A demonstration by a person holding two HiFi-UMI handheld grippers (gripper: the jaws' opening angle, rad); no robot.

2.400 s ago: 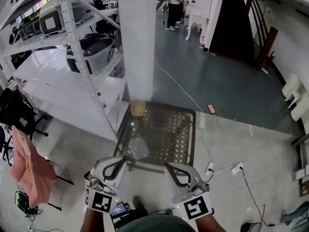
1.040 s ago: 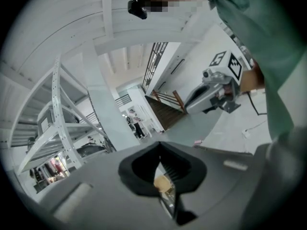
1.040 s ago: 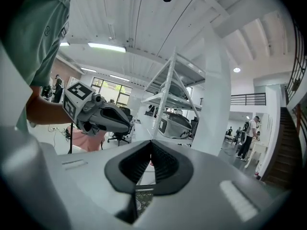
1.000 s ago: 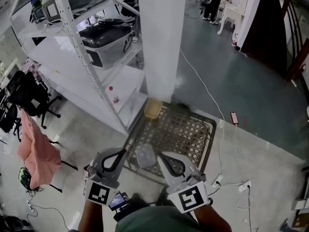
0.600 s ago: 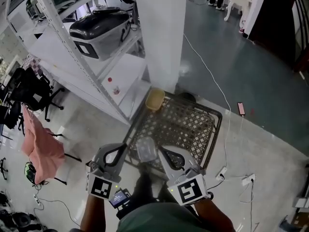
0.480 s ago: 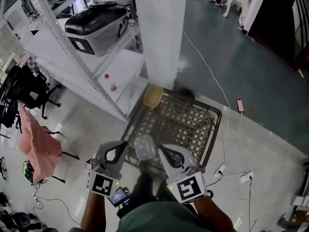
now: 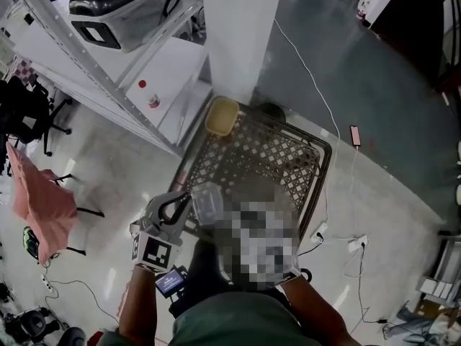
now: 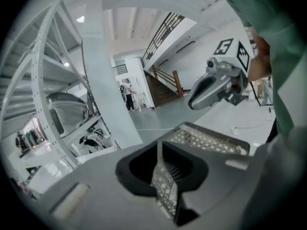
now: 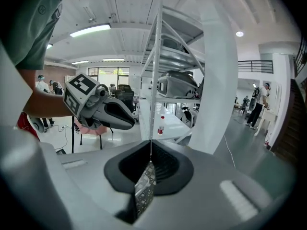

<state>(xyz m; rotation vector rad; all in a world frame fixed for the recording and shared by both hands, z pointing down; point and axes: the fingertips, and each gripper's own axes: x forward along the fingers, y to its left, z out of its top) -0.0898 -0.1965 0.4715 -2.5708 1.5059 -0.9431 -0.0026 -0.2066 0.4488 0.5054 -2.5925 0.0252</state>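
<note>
The clear plastic container [image 7: 207,199] sits at the near edge of the black lattice table [image 7: 253,156], just beside my left gripper [image 7: 180,202], whose jaws are pressed together on nothing, as are my right gripper's [image 9: 151,145], while a yellow bowl [image 7: 221,115] rests at the table's far corner.

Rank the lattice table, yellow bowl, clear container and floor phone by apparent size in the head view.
1. Lattice table, by far the largest.
2. Yellow bowl and clear container: these look alike, and the container sits nearer the camera, so they stay unranked.
3. Phone, smallest.
</note>
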